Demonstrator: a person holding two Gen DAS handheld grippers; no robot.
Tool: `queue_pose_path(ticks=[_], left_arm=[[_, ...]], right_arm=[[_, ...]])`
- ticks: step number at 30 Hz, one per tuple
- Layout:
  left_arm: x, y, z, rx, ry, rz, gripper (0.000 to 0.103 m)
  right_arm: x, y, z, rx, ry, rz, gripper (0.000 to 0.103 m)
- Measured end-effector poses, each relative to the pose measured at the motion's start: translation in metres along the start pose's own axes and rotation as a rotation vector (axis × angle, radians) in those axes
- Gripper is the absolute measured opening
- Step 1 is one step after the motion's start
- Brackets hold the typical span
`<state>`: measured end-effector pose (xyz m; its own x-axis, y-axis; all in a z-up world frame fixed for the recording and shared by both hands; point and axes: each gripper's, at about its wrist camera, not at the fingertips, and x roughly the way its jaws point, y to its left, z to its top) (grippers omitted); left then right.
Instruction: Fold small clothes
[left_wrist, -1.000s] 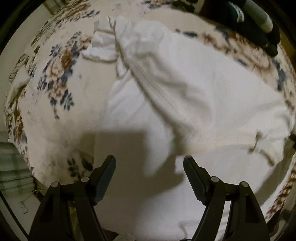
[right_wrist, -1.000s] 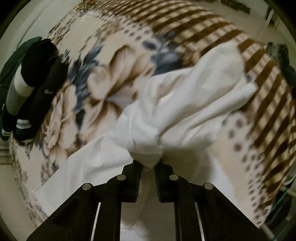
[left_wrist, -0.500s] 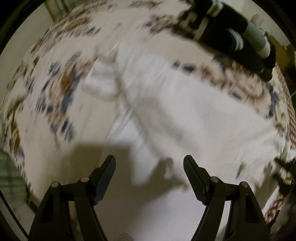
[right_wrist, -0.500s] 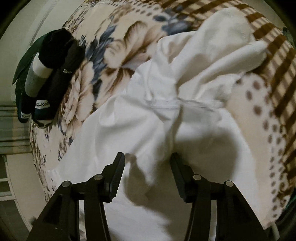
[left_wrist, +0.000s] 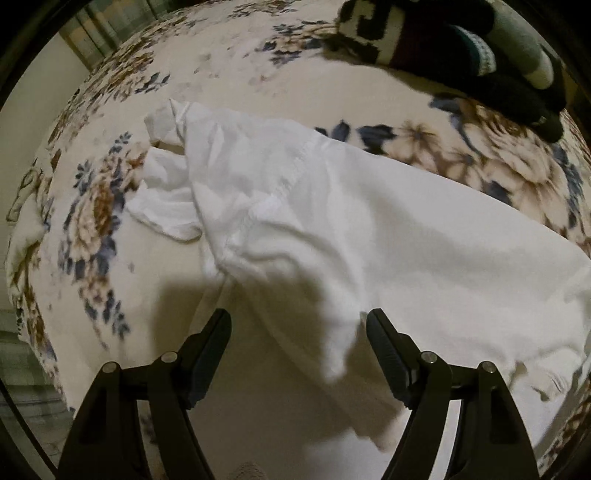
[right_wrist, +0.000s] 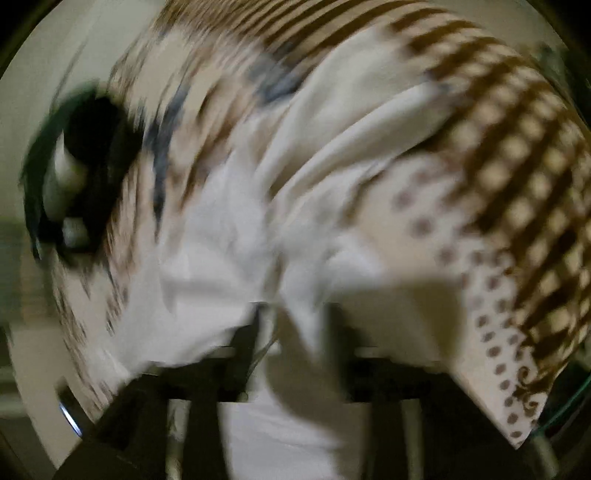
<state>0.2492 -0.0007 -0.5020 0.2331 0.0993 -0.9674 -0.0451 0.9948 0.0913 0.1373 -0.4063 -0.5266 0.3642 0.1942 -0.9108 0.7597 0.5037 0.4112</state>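
Left claw (left_wrist: 298, 334) down, jaws apart

Dark sock pile (left_wrist: 480, 55) blocks the blanket's (left_wrist: 258, 66) far edge (nearer floral stretch bare)

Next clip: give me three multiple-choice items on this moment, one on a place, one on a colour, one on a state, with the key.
1. Where do the dark socks lie in the left wrist view?
A. upper right
B. lower left
C. centre

2. What colour is the garment spread on the flowered blanket?
A. red
B. white
C. black

3. How is the left claw?
A. shut on the garment
B. shut on a sock
C. open

Key: A, they lie at the blanket's far edge; B, the cloth is plain white; C, its fingers stand wide apart, pinching nothing.
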Motion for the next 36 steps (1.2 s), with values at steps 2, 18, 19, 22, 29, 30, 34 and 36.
queue_pose_path(ticks=[2,18,19,22,29,30,34,36], left_arm=[[-0.012,-0.004,-0.005,0.000,-0.008,-0.017,0.075],[-0.027,-0.077,0.015,0.056,-0.019,-0.054,0.075],[-0.028,-0.077,0.016,0.048,-0.018,-0.058,0.075],[-0.034,-0.071,0.017,0.023,-0.015,-0.061,0.075],[-0.042,-0.053,0.010,-0.029,-0.018,-0.051,0.075],[-0.040,-0.050,0.009,-0.032,-0.014,-0.044,0.075],[-0.034,-0.040,0.004,-0.048,0.008,-0.035,0.075],[-0.034,-0.035,0.001,-0.055,0.007,-0.034,0.075]], right_arm=[[-0.012,-0.029,0.014,0.141,-0.084,0.041,0.064],[-0.014,-0.049,0.062,0.302,-0.278,0.210,0.007],[-0.022,-0.040,0.063,0.258,-0.293,0.198,0.007],[-0.036,0.008,0.057,0.061,-0.325,0.140,0.007],[-0.012,0.111,-0.024,-0.630,-0.273,-0.031,0.007],[0.002,0.123,-0.042,-0.739,-0.247,-0.054,0.007],[0.056,0.140,-0.114,-1.051,-0.035,-0.108,0.007],[0.075,0.136,-0.130,-1.101,0.088,-0.136,0.014]])
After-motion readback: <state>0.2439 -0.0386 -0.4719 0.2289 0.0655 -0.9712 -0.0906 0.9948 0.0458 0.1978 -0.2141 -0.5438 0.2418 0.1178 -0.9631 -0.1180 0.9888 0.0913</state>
